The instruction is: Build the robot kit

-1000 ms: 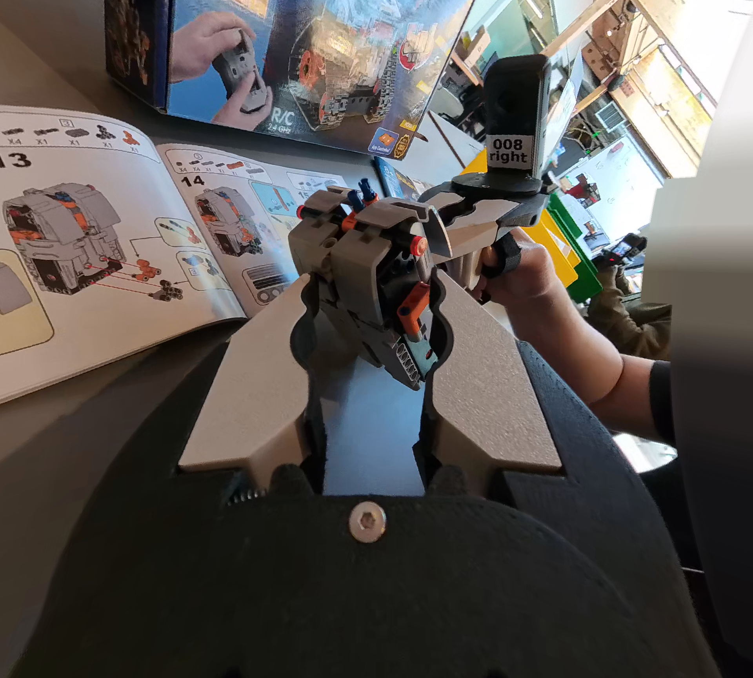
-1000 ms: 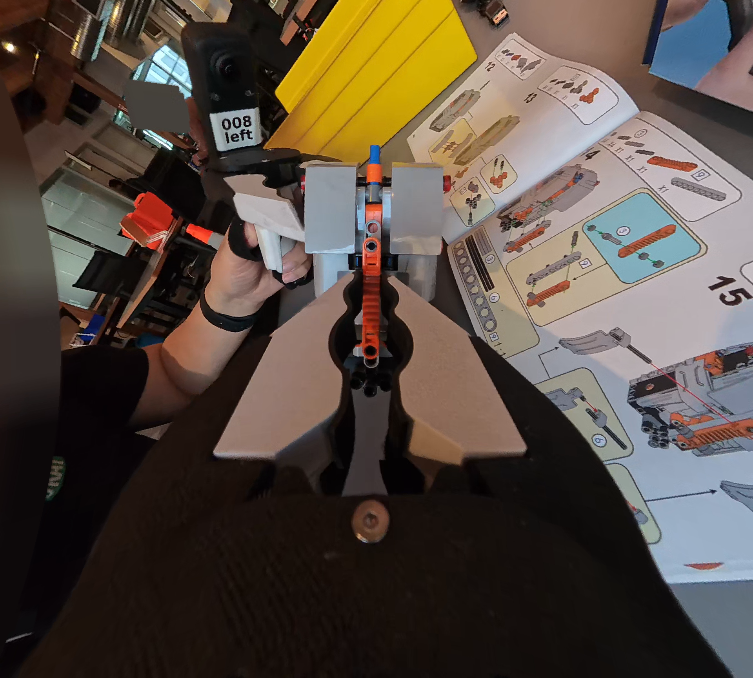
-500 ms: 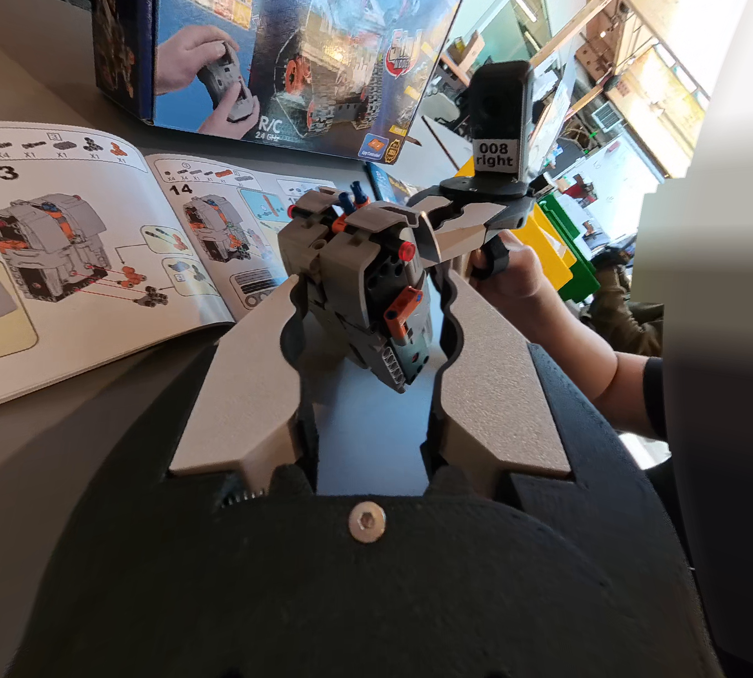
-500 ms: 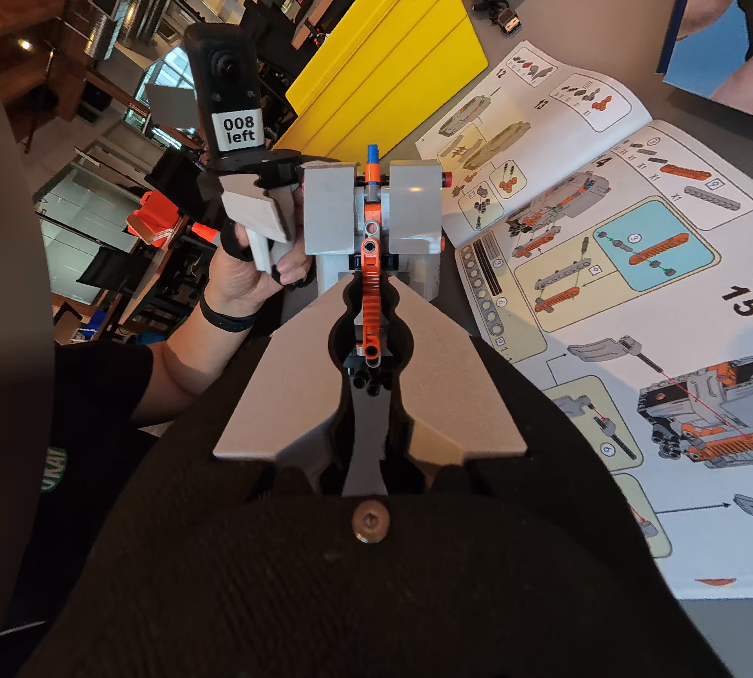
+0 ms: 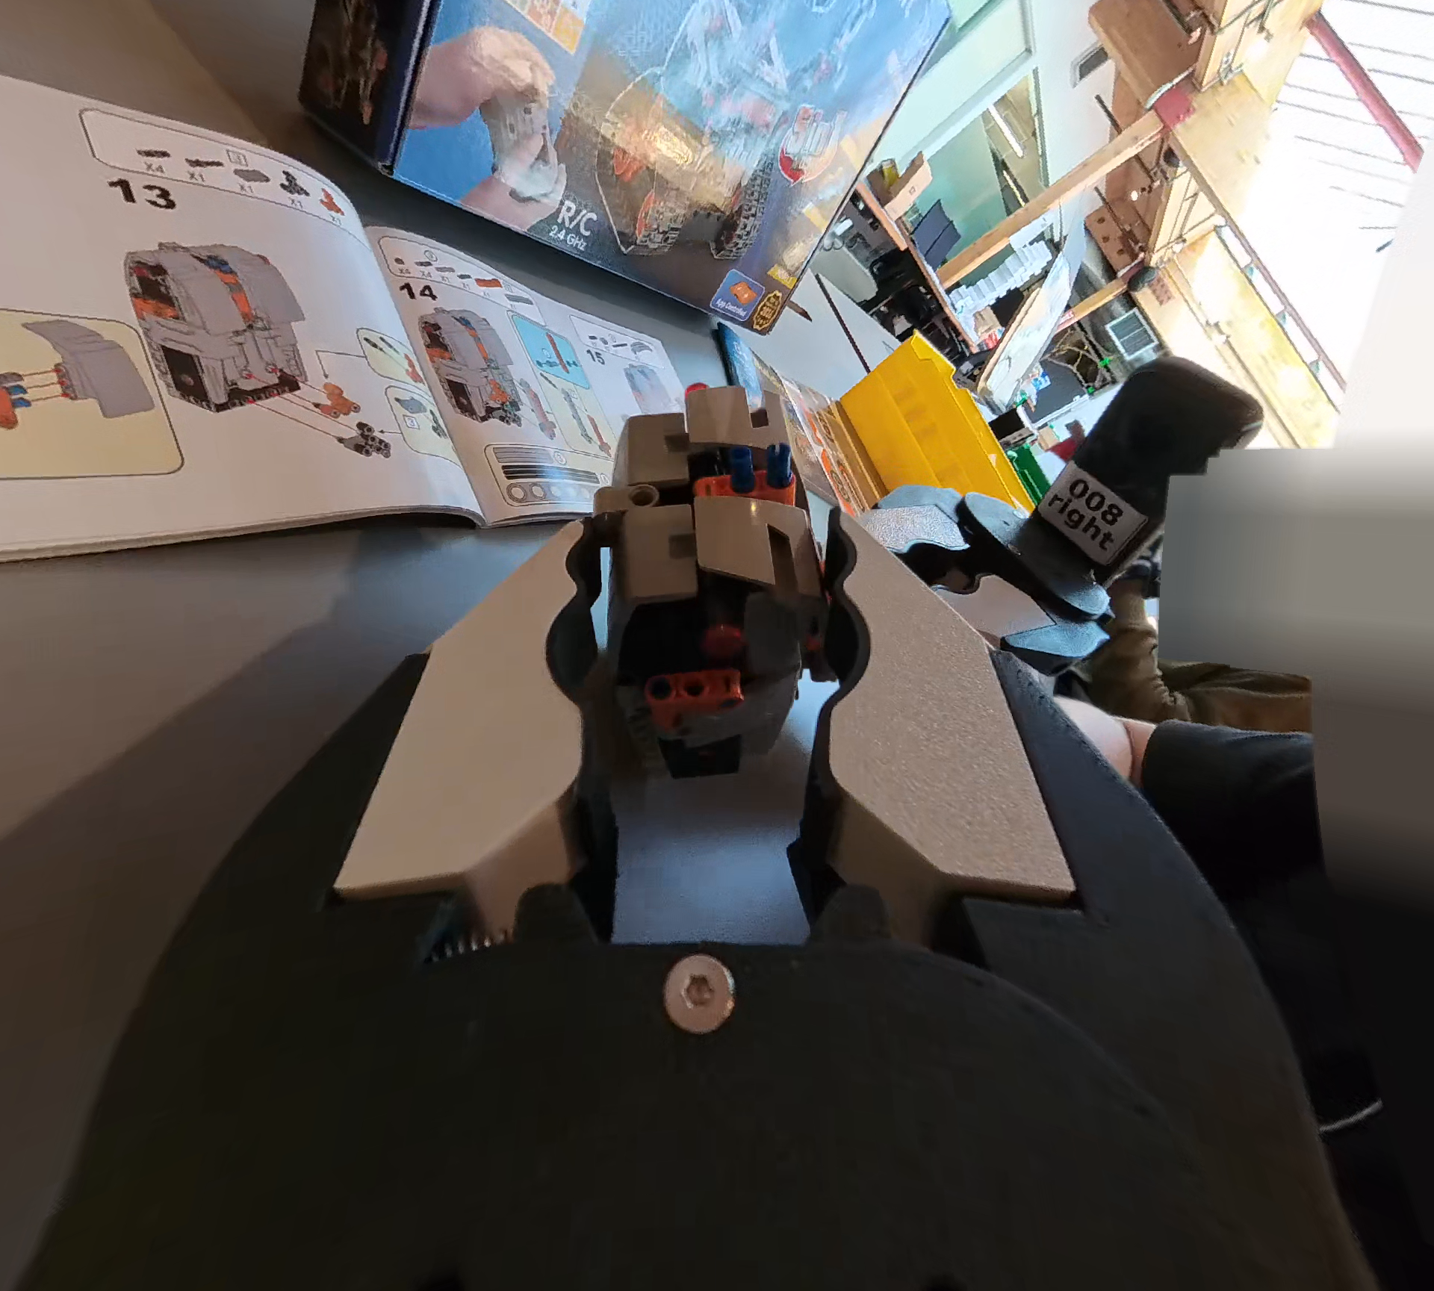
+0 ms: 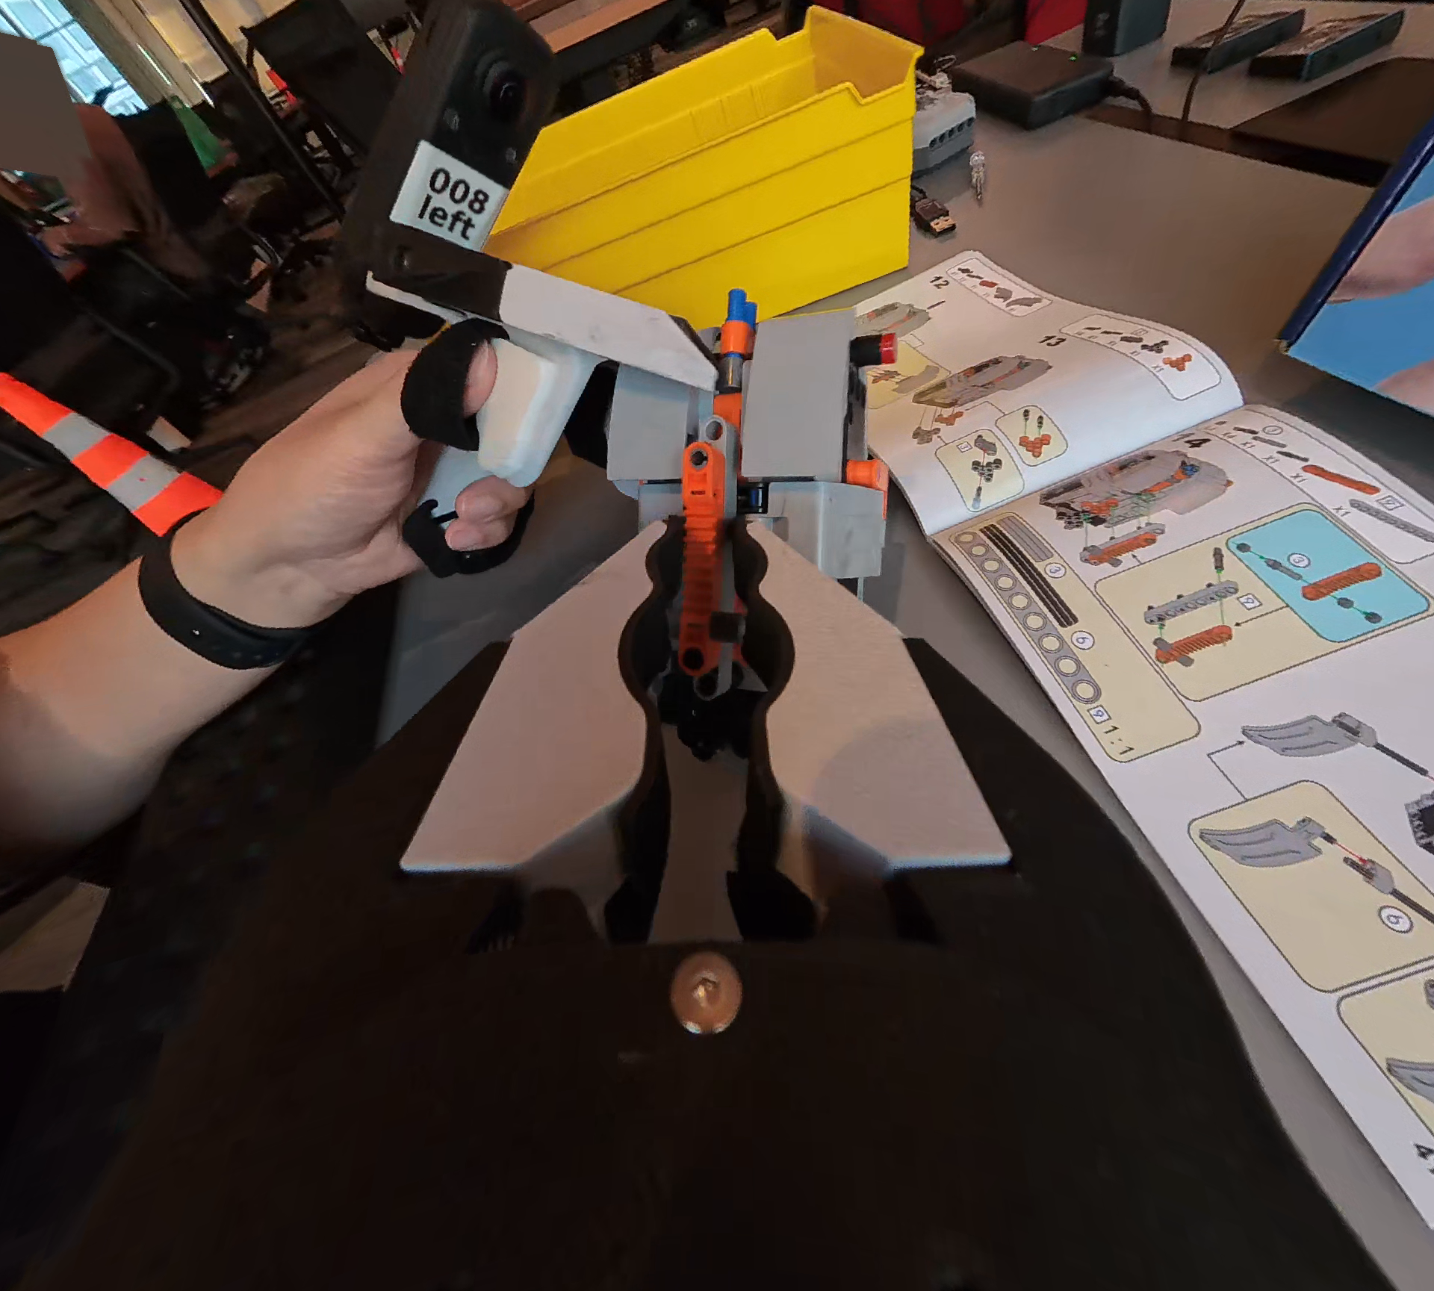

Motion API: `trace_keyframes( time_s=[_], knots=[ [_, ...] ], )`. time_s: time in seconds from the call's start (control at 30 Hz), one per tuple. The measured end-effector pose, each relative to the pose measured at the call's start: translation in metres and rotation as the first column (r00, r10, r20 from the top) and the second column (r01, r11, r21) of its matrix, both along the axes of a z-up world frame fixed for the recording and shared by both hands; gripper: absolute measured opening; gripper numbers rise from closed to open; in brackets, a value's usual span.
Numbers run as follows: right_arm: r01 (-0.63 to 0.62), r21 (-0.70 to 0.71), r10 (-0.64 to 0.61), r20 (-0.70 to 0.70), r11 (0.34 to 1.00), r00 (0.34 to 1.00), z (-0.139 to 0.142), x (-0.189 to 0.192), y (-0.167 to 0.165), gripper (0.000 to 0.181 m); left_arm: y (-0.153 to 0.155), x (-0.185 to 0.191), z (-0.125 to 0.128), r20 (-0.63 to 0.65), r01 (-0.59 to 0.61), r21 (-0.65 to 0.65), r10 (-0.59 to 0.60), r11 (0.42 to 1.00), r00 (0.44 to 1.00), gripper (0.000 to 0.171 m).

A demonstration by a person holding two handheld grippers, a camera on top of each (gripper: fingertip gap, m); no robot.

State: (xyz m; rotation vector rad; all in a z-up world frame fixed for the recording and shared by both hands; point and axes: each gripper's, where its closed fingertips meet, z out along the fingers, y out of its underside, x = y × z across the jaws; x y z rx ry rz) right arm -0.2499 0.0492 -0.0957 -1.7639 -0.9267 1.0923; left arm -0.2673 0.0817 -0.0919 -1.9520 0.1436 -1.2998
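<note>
A grey, orange and black brick model stands between the fingers of my left gripper. The right pad lies against it, but a thin strip of light shows between the left pad and the model, so the left gripper is open around it. My right gripper is shut on the orange toothed beam and the grey beam beside it, which stick out of the model. In the right wrist view one left finger lies over the model's top left. The right gripper also shows just right of the model in the left wrist view.
An open instruction booklet lies on the grey table, and it also shows in the right wrist view. The blue kit box stands behind it. A yellow bin stands behind the model, with a grey block and small parts beside it.
My left jaws let go of the model and spread, then narrowed around it again. The model and both grippers turned, and the right gripper kept its hold on the beam.
</note>
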Motion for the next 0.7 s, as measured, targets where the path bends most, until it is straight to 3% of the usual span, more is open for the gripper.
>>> trace_keyframes(
  time_s=[0.23,0.7],
  knots=[
    [-0.040,-0.001,0.040,-0.036,0.999,0.999,0.0029,0.0006,-0.0018,0.010,-0.0025,0.0008,0.0016,-0.044,0.014,0.017,-0.013,1.000,0.999,0.056],
    [-0.075,0.116,0.073,0.023,0.990,0.997,0.0020,0.0003,-0.0029,0.007,0.0003,-0.0077,0.0019,-0.051,-0.008,0.013,0.009,1.000,0.999,0.056]
  ],
)
